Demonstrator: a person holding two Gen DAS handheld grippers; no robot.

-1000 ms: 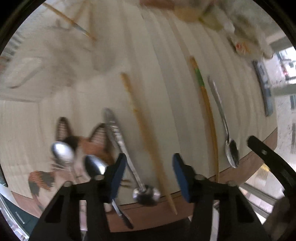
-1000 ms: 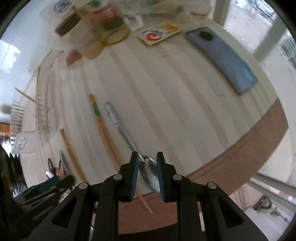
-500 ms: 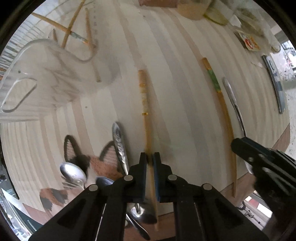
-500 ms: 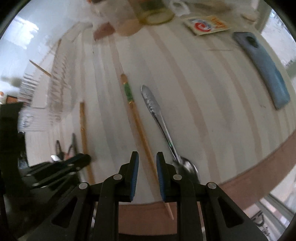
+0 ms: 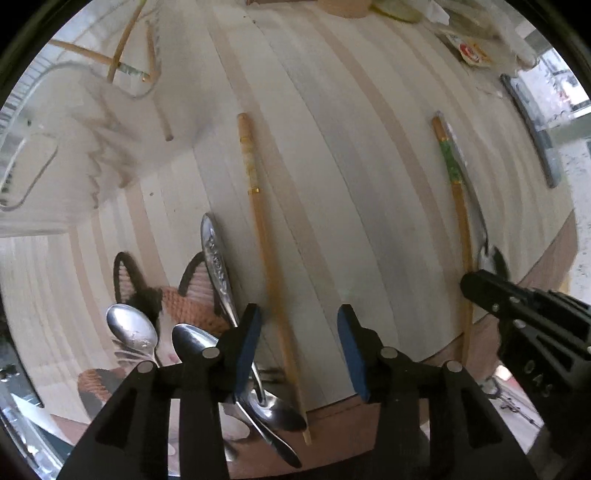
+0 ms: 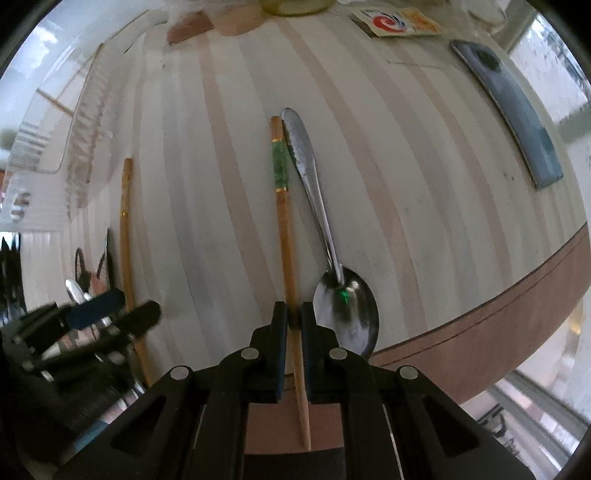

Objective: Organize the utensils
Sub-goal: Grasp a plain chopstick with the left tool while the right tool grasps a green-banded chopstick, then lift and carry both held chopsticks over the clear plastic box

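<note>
My right gripper (image 6: 294, 319) is shut on a wooden chopstick with a green band (image 6: 284, 229), which lies along the striped table; it also shows in the left wrist view (image 5: 459, 206). A steel spoon (image 6: 334, 266) lies right beside it. My left gripper (image 5: 299, 347) is open, its jaws astride a plain chopstick with a gold ring (image 5: 263, 236) that lies on the table. Several steel spoons (image 5: 214, 332) lie on a fox-shaped mat (image 5: 184, 299) at the near left.
A clear dish rack (image 5: 62, 122) holding chopsticks stands at the far left. A blue phone (image 6: 513, 107), a printed packet (image 6: 397, 22) and jars sit at the back. The table's brown edge (image 6: 480, 325) runs close in front of both grippers.
My left gripper, shut around the plain chopstick half a second ago, has opened. My right gripper moved left from the spoon bowl and now closes on the green-banded chopstick.
</note>
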